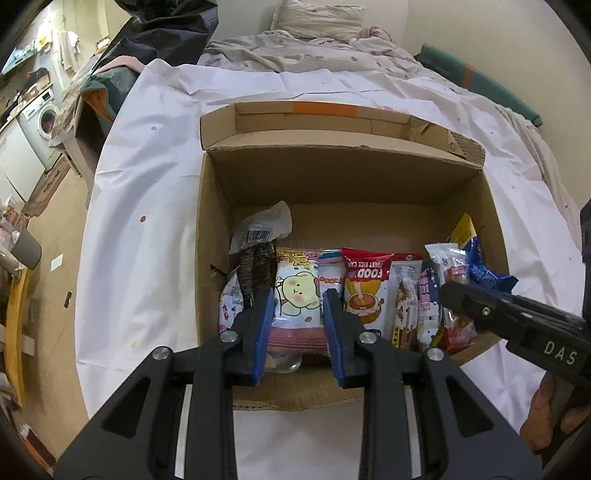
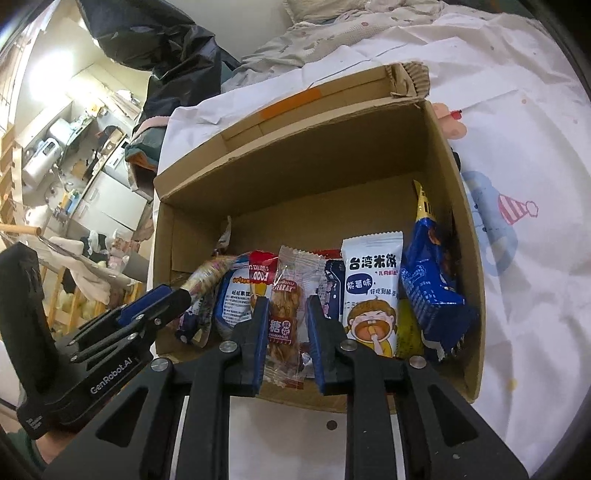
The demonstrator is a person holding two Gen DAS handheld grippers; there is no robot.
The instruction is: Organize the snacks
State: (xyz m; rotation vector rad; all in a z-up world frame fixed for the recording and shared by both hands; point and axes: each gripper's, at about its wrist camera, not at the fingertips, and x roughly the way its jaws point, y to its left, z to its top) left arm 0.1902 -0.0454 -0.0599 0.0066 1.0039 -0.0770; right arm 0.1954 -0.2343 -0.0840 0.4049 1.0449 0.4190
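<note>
Bed (image 1: 332, 66) with rumpled bedding and white sheet (image 1: 147, 184); washing machine (image 1: 40, 122) at left, cream walls (image 1: 480, 29), beige floor (image 1: 55, 229).
</note>
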